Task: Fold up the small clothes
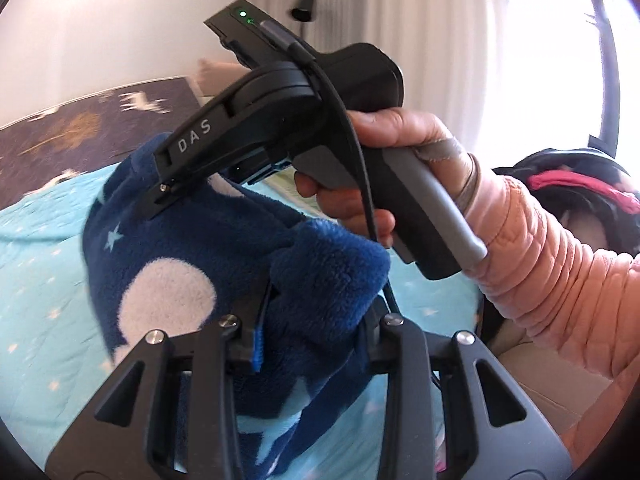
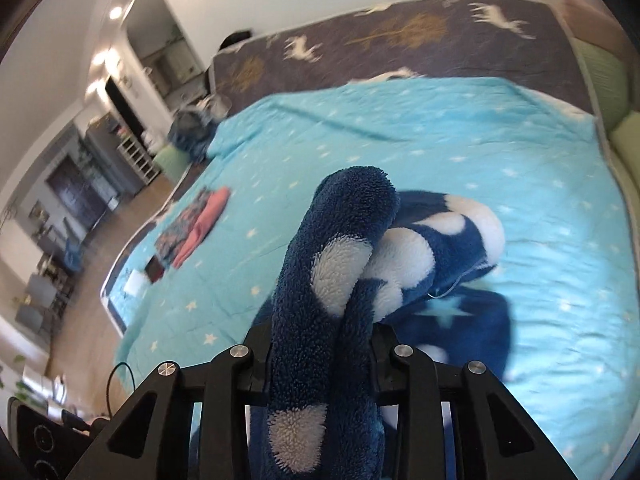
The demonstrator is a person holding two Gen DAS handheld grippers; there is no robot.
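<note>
We are holding a dark blue fleece garment point(image 2: 332, 280) with white spots and pale stars above the turquoise star-print quilt point(image 2: 440, 132) on the bed. Our right gripper point(image 2: 320, 344) is clamping a bunched fold of the fleece between its jaws, the fabric rising in a thick roll in front of the lens. Our left gripper point(image 1: 316, 340) is pinching another part of the same garment. In the left wrist view, a hand point(image 1: 384, 168) in a peach quilted sleeve point(image 1: 560, 280) is squeezing the right gripper's handle. Folded clothes point(image 2: 192, 228) are lying near the quilt's far edge.
</note>
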